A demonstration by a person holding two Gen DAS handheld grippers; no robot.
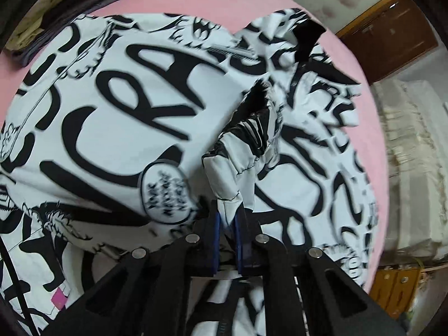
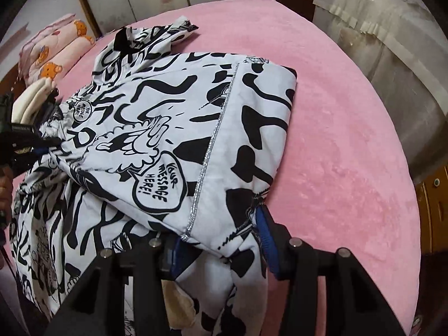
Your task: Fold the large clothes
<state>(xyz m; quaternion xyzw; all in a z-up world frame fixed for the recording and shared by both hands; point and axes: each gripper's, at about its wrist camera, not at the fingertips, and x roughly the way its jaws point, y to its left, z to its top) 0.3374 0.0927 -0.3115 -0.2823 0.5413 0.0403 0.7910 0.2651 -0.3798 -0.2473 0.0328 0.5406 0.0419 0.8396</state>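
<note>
Two grippers are working one large garment on a bed; nearest the left wrist camera, the left gripper (image 1: 227,232) is pinching a bunched white cuff (image 1: 224,179) between its blue pads (image 1: 219,247), the jaws standing almost together with only that fold of cloth between them; nearest the right wrist camera, the right gripper (image 2: 221,247) is standing wider, its jaws on either side of a thick doubled edge of the same cloth, and it appears to be gripping that edge, though how firmly is hard to tell; just beyond both tools the black-and-white printed jacket (image 2: 179,128) is lying across the pink bedspread (image 2: 336,140), one panel turned over the rest so that a silver seam (image 2: 212,140) and a speech-bubble print are facing up; a straight folded edge is showing on the side toward open bedspread; farther off, a dark collar (image 2: 123,37) and a loose sleeve end are sticking out past the folded part, and a lower layer is spilling unevenly toward the left gripper's side; as a judgement, the first lengthwise fold is looking done or nearly so, while the held sleeve, the collar end and a final crosswise fold are remaining; farthest away, rolled bear-print bedding (image 2: 53,53) is lying at the bed's head, and a stack of folded clothes (image 1: 64,8) is resting on the bedspread beyond the jacket.
</note>
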